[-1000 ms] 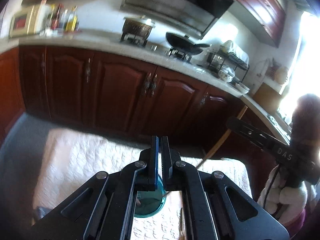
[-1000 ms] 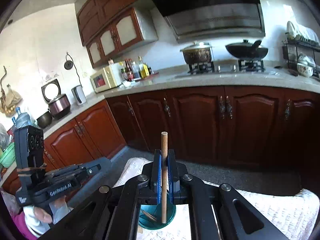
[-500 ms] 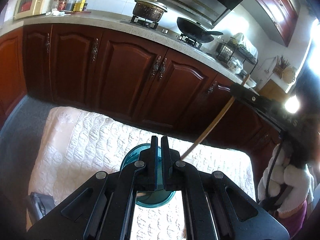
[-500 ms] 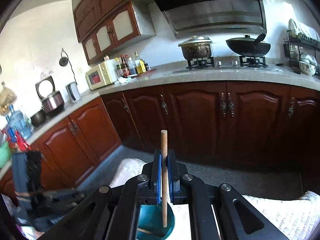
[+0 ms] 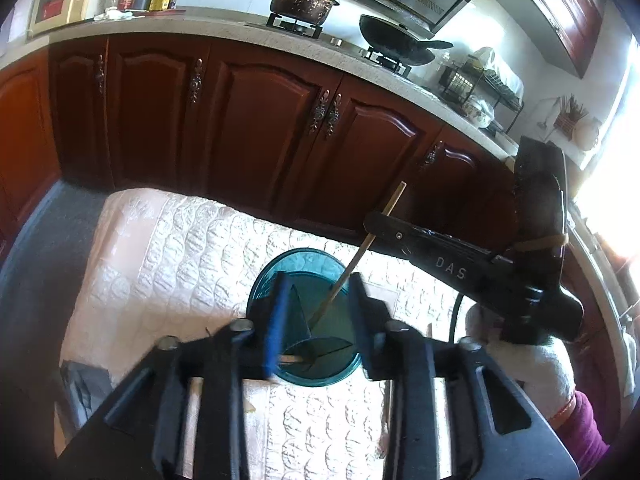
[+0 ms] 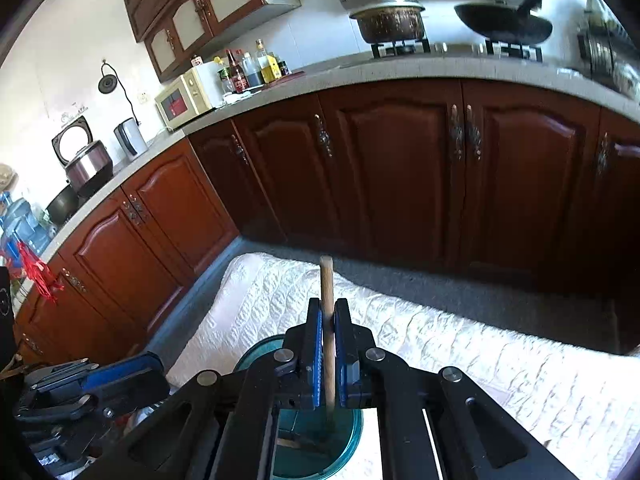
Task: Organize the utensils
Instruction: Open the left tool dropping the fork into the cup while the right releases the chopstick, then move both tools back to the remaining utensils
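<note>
A teal cup [image 5: 300,276] stands on a white quilted cloth [image 5: 180,260]. My left gripper [image 5: 318,280] hovers just above the cup. Its jaws are opening, and nothing is pressed between them. A short wooden stick [image 5: 290,358] lies inside the cup. My right gripper [image 6: 328,304] is shut on a wooden chopstick [image 6: 327,280] that stands upright, its lower end down in the cup [image 6: 352,432]. In the left wrist view the chopstick [image 5: 362,248] slants from the right gripper [image 5: 374,228] into the cup. The left gripper's blue pad [image 6: 120,376] shows at the lower left of the right wrist view.
Dark red cabinets [image 5: 260,120] run behind the cloth under a pale counter [image 6: 360,76] with a pot [image 5: 304,0], a wok [image 5: 394,38] and a dish rack [image 5: 480,88]. A dark object [image 5: 84,384] lies at the cloth's near left. A gloved hand [image 5: 532,372] holds the right gripper.
Both grippers came down toward the cup. The left jaws went from shut to apart. The chopstick in the right gripper sank deeper into the cup.
</note>
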The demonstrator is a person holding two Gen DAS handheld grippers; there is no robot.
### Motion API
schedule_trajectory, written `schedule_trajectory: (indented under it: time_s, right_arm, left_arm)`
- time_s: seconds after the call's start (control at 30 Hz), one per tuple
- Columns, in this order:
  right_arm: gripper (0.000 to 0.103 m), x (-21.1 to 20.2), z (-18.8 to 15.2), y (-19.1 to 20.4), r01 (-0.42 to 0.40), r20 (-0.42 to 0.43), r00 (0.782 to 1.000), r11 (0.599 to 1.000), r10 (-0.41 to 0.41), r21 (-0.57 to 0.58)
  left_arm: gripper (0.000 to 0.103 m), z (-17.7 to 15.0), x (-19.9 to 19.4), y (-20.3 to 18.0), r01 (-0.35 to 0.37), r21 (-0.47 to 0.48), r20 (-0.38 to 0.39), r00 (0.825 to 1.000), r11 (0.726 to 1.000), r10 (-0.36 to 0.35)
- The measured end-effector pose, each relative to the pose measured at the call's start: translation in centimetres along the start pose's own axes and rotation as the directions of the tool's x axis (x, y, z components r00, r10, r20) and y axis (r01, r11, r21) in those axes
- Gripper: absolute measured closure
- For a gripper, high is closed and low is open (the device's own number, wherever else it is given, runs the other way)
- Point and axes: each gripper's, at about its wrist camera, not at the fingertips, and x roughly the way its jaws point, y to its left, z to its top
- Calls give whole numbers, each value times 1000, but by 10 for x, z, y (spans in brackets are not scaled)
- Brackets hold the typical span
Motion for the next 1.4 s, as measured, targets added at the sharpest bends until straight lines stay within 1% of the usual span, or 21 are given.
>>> schedule_trajectory:
  time_s: [0.03, 0.07, 0.1, 0.13, 0.23, 0.37, 0.43, 0.6, 0.7, 0.9, 1.0, 1.03, 1.2, 1.4]
  right_arm:
    - [92, 0, -1, -3, -3, -10, 1000, 1000, 3, 8]
    - [87, -3, -2, -6, -5, -13, 1000, 1000, 5, 19]
    - [71, -7, -3, -8, -8, -9, 1000, 1000, 9, 28]
    - [66, -12, -4, -10, -12, -2, 1000, 999, 12, 36]
    - [66, -28, -12, -15, -15, 0, 1000, 999, 15, 45]
    - [65, -49, -31, -20, 8, -2, 1000, 999, -8, 53]
    - [61, -60, -42, -21, 43, 3, 999, 998, -43, 56]
    - [61, -86, -71, -27, 135, 1, 991, 989, -135, 57]
    - [61, -102, -83, -34, 174, 0, 985, 982, -174, 72]
    - [61, -131, -111, -54, 258, -9, 966, 960, -259, 110]
    - [60, -143, -121, -64, 280, -13, 960, 951, -281, 130]
    - [60, -147, -124, -66, 286, -13, 958, 948, -287, 137]
    - [60, -160, -139, -82, 324, -33, 946, 931, -323, 170]
    - [60, -169, -151, -96, 340, -55, 940, 916, -337, 212]
  left_arm:
    - [64, 0, 0, 0, 0, -4, 0, 1000, 1000, 0]
    - [64, -1, 0, 0, -4, -7, -3, 1000, 1000, 4]
    - [64, -2, 0, -1, -6, -8, -5, 1000, 1000, 6]
    - [63, -4, 0, -2, -7, -6, -8, 1000, 1000, 7]
    - [63, -8, 0, -10, -16, 9, -15, 1000, 1000, 16]
    - [63, -19, 0, -23, -37, 47, -13, 999, 998, 37]
    - [63, -26, 1, -31, -50, 69, -14, 999, 996, 51]
    - [63, -41, 7, -53, -54, 126, -26, 998, 991, 58]
    - [63, -52, 12, -68, -54, 164, -38, 997, 985, 61]
    - [63, -69, 23, -92, -37, 209, -70, 996, 977, 53]
    - [62, -75, 28, -102, -36, 230, -78, 995, 973, 55]
    - [62, -77, 31, -105, -26, 243, -99, 994, 970, 52]
    - [61, -87, 40, -116, -16, 270, -125, 991, 963, 51]
    - [60, -94, 49, -124, -4, 290, -151, 987, 957, 50]
